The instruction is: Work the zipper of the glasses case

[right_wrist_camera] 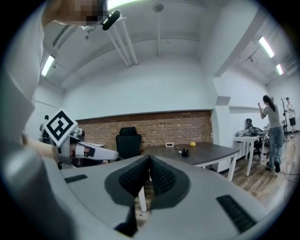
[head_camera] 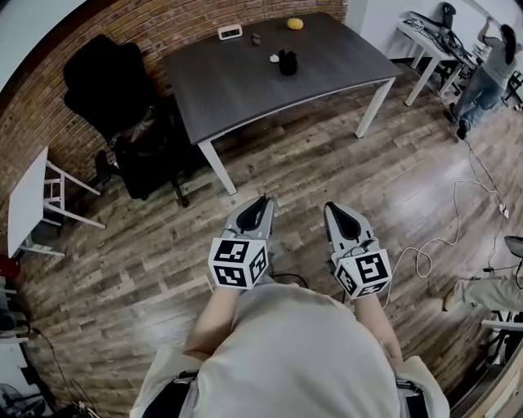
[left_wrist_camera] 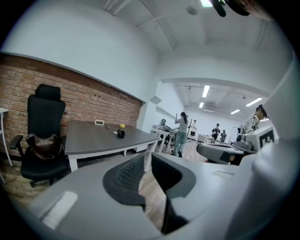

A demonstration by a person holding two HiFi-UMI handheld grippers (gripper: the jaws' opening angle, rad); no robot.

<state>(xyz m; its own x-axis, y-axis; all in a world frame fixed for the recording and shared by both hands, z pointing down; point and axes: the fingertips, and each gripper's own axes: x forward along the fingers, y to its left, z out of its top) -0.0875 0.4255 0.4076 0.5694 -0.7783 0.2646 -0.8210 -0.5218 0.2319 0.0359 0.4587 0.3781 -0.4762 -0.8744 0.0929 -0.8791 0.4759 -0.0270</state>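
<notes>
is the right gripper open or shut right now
Shut and empty: on the right gripper the fingers meet at the tips, nothing between them.

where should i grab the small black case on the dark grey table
Probably across the rounded body of the small black case, coming from above on the near-edge side of the dark grey table. That side is bare, while a yellow round object lies behind the case and a small white bit sits at its left. Its zipper is too small to make out.
</notes>
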